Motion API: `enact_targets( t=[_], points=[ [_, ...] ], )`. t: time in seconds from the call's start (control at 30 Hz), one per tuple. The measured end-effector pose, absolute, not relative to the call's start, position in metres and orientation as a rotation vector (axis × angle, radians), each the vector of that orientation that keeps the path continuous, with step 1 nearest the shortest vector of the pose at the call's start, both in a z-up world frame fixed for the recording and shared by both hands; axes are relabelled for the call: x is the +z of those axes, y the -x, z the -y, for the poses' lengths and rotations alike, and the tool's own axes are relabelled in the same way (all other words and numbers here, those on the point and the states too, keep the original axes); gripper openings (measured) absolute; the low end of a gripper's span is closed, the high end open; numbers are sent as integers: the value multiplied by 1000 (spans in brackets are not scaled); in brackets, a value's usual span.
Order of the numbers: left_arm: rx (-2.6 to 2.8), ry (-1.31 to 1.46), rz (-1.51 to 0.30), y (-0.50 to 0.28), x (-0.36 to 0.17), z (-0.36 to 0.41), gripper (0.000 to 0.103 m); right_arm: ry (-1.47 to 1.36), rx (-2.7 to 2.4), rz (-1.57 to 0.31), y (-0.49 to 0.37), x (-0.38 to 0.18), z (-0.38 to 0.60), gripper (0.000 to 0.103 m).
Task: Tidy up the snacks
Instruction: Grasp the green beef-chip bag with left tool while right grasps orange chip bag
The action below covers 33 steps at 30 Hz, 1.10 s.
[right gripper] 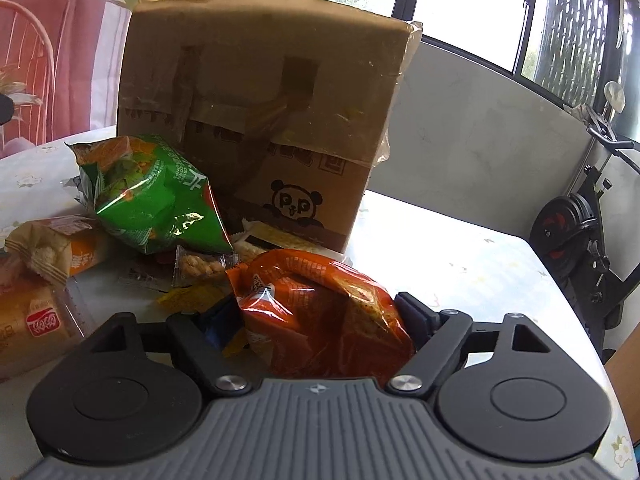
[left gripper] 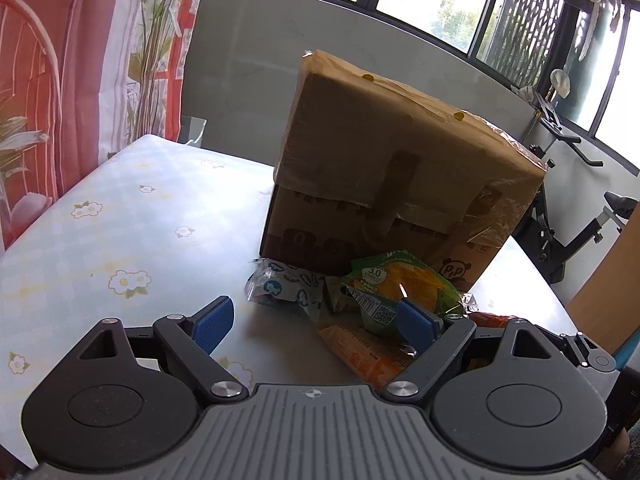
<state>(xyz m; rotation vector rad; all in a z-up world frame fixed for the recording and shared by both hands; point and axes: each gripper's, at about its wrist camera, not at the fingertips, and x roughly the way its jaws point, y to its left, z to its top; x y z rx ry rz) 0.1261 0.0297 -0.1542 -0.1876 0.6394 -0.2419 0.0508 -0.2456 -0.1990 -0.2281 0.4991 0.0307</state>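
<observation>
A taped cardboard box [left gripper: 404, 172] stands on the table, also in the right wrist view [right gripper: 260, 112]. Snack packets lie in front of it: a green bag [left gripper: 404, 292], a clear panda-print packet [left gripper: 284, 286], an orange wafer pack [left gripper: 360, 352]. My left gripper [left gripper: 316, 322] is open, its right finger pad [left gripper: 416, 326] against the green bag, nothing between the jaws. In the right wrist view an orange-red bag [right gripper: 324, 308] sits between the jaws of my right gripper [right gripper: 320, 316], which are wide and touch its sides. A green bag [right gripper: 156, 196] and small packets [right gripper: 200, 266] lie behind.
The table has a pale floral cloth [left gripper: 120, 216]. A bread pack [right gripper: 32, 324] and wafer pack [right gripper: 56, 252] lie at left. An exercise bike [right gripper: 580, 240] stands beyond the table's right edge. Curtains and a chair stand at left; windows are behind.
</observation>
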Motion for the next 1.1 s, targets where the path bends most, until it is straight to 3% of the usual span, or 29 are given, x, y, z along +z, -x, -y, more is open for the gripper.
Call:
enact_targets(
  t=[0.7,1.1],
  points=[
    [-441,-69,-737,-220,-171,78,91,66,63,-445,-38,-196,263,80],
    [-466,-170,-783,-226,-187,92,99,61,65,-446,-39,-195,263,80]
  ],
)
